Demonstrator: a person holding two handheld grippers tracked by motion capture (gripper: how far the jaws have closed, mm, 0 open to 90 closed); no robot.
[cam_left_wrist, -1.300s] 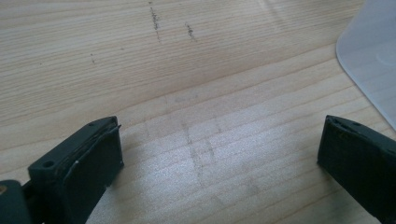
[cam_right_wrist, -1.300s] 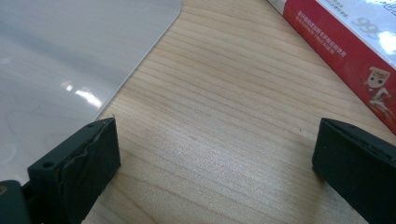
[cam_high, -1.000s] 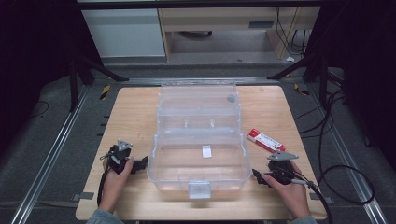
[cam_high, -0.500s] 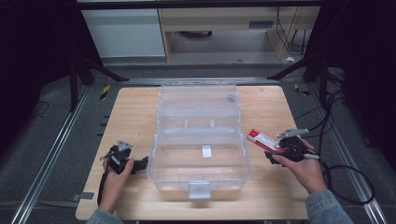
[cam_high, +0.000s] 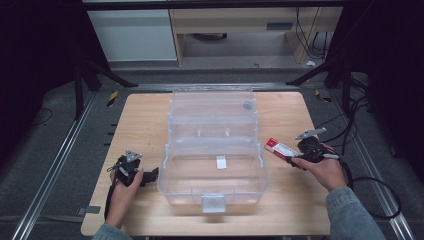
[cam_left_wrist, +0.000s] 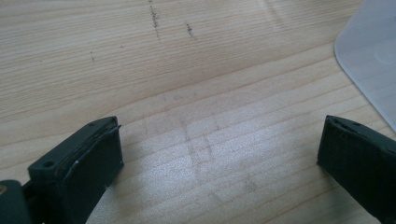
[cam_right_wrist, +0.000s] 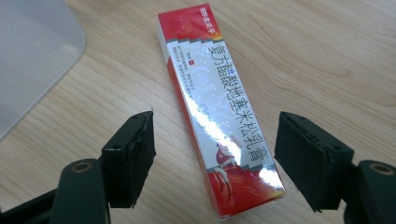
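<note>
A clear plastic box (cam_high: 215, 155) with its lid (cam_high: 212, 107) laid back stands open in the middle of the wooden table (cam_high: 145, 120). Right of it lies a red and white carton (cam_high: 280, 147) printed with Chinese characters (cam_right_wrist: 224, 107). My right gripper (cam_high: 292, 160) is open, its two jaws on either side of the carton's near end (cam_right_wrist: 215, 154) without touching it. My left gripper (cam_high: 150, 176) rests open on the table at the box's left front corner, bare wood between its jaws (cam_left_wrist: 210, 158). A corner of the box (cam_left_wrist: 373, 60) shows at the right of the left gripper view.
A small white label (cam_high: 221, 162) lies inside the box, and a latch (cam_high: 212, 204) hangs at its front. Cables (cam_high: 370, 180) trail off the table's right side. Metal rails (cam_high: 55, 165) run along both sides, and a cabinet (cam_high: 135, 35) stands behind.
My right gripper has moved from the table's front right up and away to the carton, and now straddles its near end. The left gripper has stayed where it was.
</note>
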